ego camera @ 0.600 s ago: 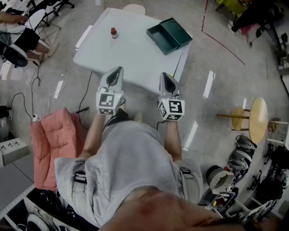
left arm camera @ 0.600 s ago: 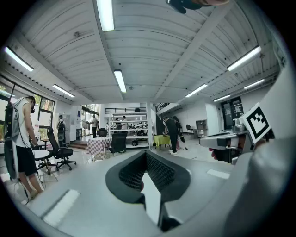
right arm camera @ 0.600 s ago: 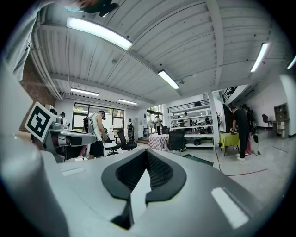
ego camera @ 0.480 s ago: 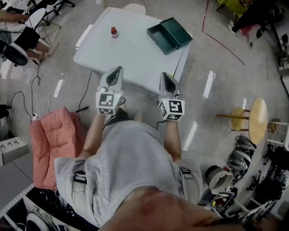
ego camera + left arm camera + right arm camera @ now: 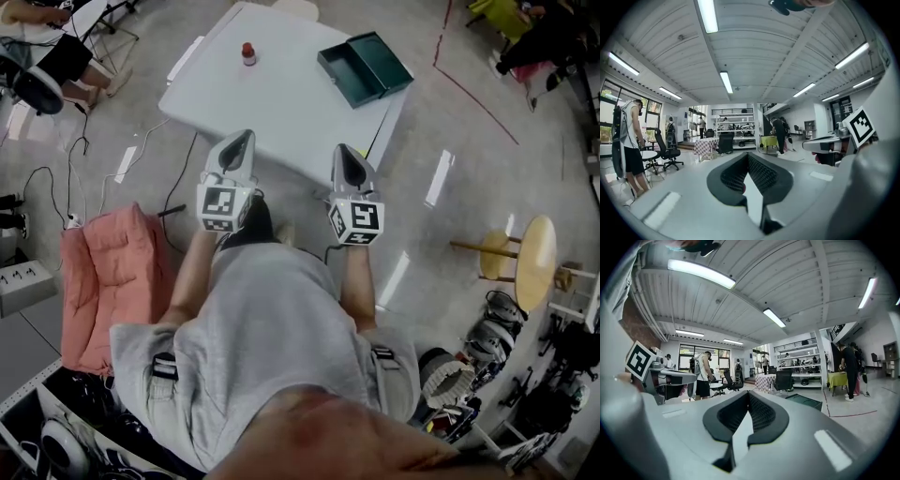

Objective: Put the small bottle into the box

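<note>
Stance: a person in a grey shirt point(image 5: 272, 347) stands at the near side of the white desk point(image 5: 281, 112), both arms reaching forward.
Left forearm point(image 5: 187, 277): bare, stretched ahead and a little outward from the body.
Left gripper point(image 5: 240, 141): nose toward the desk, with its tip over the desk's near edge in the head view. Its marker cube faces up at the camera.
Left fingers point(image 5: 732, 174): clenched tip to tip, with nothing between them.
Right forearm point(image 5: 354, 286): bare and extended forward, roughly parallel to the left one.
Right gripper point(image 5: 343, 156): beside the left gripper but apart from it, about level with it, and also pointing at the desk's near edge.
Right fingers point(image 5: 733, 414): pressed shut and empty.
Aim: both gripper views look out across the room and up to the ceiling lights.
Small bottle point(image 5: 247, 53): red-topped, upright on the far left part of the desk. It is well apart from both grippers and from the box.
Box point(image 5: 366, 67): green, with its lid laid open, at the desk's far right corner.
</note>
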{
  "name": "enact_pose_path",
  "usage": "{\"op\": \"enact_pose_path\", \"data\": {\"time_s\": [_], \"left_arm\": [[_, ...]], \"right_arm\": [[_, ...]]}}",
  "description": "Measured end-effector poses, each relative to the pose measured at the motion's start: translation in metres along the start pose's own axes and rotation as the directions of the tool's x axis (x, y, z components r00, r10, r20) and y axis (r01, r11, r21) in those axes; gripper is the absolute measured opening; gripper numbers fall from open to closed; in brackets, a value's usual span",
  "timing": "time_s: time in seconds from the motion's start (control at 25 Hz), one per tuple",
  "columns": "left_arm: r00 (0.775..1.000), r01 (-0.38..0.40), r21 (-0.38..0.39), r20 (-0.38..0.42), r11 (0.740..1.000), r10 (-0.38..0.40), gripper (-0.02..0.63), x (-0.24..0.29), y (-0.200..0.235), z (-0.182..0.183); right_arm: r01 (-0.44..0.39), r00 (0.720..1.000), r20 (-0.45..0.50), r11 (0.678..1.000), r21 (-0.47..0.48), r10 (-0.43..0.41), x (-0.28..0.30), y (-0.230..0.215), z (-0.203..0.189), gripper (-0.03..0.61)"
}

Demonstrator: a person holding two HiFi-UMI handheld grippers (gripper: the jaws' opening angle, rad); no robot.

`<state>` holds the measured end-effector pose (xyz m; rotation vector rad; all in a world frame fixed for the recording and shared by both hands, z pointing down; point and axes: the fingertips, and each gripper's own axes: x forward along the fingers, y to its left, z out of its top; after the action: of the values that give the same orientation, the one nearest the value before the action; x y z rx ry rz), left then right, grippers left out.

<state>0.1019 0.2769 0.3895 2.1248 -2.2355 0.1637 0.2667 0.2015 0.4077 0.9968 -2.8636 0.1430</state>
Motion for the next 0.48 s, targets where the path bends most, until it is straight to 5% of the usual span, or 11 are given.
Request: {"op": "enact_pose_path", "data": {"time_s": [0.48], "left_arm": [[0.992,-0.11,-0.003,-0.054,0.994,0.11,0.011,0.022,0.07,-0.019]], "right_arm": [[-0.131,0.99,-0.046,0.991,-0.02,0.13,0.08,0.035,-0.016,0.003]]}}
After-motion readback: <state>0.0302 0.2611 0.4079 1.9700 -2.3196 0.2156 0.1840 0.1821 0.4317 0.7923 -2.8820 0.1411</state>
